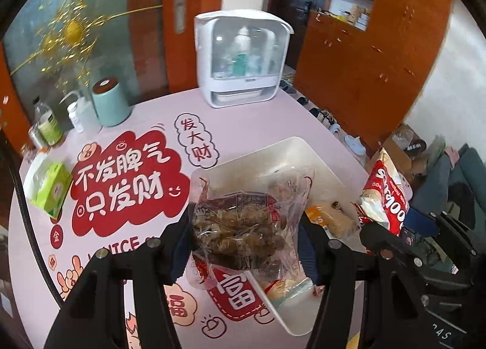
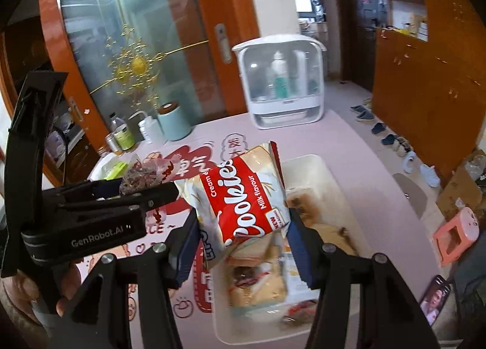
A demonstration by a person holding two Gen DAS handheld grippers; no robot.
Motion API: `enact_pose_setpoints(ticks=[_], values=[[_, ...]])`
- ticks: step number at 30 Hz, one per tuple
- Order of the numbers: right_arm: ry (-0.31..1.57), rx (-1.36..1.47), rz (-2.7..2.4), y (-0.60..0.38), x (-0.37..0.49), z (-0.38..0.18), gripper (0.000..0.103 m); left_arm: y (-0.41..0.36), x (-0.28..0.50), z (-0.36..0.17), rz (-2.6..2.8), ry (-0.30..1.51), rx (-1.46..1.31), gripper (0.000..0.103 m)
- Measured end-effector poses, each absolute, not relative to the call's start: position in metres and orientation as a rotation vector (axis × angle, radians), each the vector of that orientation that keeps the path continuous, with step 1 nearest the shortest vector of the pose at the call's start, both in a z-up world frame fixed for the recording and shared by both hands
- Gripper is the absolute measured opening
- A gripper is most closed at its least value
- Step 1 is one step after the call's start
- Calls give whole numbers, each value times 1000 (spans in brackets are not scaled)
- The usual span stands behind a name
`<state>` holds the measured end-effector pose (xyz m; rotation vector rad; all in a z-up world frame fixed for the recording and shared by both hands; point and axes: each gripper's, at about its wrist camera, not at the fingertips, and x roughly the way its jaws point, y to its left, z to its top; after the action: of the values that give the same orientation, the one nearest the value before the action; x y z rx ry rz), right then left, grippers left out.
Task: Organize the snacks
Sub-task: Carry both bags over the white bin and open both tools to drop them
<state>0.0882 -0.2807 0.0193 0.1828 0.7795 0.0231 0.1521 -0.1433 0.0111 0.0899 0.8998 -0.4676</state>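
My left gripper (image 1: pixel 244 236) is shut on a clear bag of brown snacks (image 1: pixel 243 227) and holds it above the near left edge of a white bin (image 1: pixel 291 148). It also shows in the right wrist view (image 2: pixel 145 178). My right gripper (image 2: pixel 241 227) is shut on a red and white cookies bag (image 2: pixel 243 197), held above the bin (image 2: pixel 313 166). The cookies bag shows at the right of the left wrist view (image 1: pixel 385 197). Several wrapped snacks (image 2: pixel 258 285) lie in the bin.
The bin stands on a pink tablecloth (image 1: pixel 145 191) with red prints. A white sterilizer cabinet (image 1: pixel 243 57) stands at the back. A mint canister (image 1: pixel 109 102), bottles (image 1: pixel 48 127) and a green tissue box (image 1: pixel 51 188) stand at the left. A pink stool (image 2: pixel 455 236) is on the floor.
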Motion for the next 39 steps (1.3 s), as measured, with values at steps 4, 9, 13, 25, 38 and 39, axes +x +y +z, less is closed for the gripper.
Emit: enact_pose_setpoints(ticks=[4, 9, 13, 25, 38, 39], values=[[791, 204, -6, -297, 81, 14, 56, -163, 148, 10, -474, 905, 117, 59], [821, 212, -36, -311, 77, 4, 56, -179, 145, 8, -487, 908, 141, 59], [837, 221, -44, -317, 76, -3, 56, -188, 147, 5, -487, 916, 153, 59], [865, 226, -50, -320, 90, -13, 56, -212, 166, -6, -493, 935, 195, 59], [916, 204, -70, -321, 114, -29, 58, -232, 189, -24, -493, 978, 223, 59], [922, 199, -75, -320, 117, -30, 58, -234, 193, -27, -489, 984, 224, 60]])
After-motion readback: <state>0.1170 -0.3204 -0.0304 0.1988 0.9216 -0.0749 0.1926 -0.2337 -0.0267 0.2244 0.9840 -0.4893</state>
